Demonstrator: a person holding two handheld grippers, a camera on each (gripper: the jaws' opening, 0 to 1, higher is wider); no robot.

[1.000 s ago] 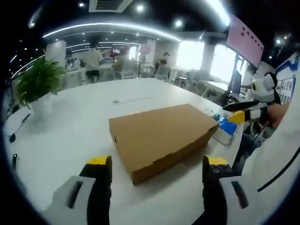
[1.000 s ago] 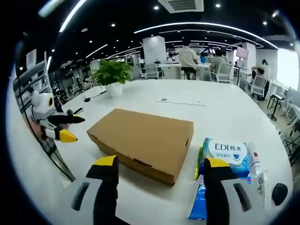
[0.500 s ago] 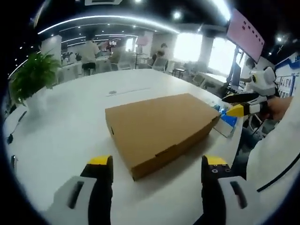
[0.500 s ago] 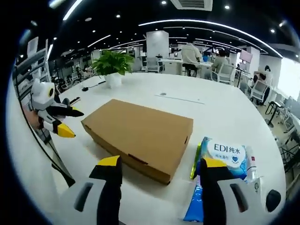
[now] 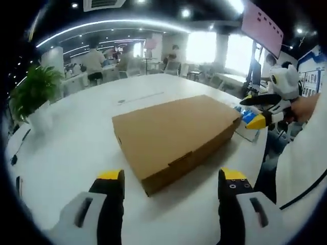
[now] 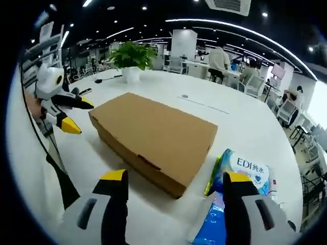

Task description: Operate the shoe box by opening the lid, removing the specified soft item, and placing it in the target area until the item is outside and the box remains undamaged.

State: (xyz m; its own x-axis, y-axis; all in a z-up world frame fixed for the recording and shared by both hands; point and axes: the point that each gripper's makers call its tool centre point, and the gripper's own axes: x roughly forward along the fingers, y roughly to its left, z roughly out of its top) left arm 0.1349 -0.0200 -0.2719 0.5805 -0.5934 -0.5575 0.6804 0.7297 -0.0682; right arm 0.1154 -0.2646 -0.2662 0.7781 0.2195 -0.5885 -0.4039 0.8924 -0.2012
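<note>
Box: a brown cardboard shoe box [image 5: 176, 135] is laid flat on the white bench [image 5: 76, 143], lid shut.
Left tool [image 5: 171, 179]: jaws are held apart, nothing between them, just short of the box's near corner.
Right tool [image 6: 176, 178]: jaws are spread, nothing gripped, near the box's long side.
Beside box: a blue-and-white wipes pack [image 6: 245, 171] is seen just beside it.
Background: a potted plant [image 6: 130, 56] is set well apart.
</note>
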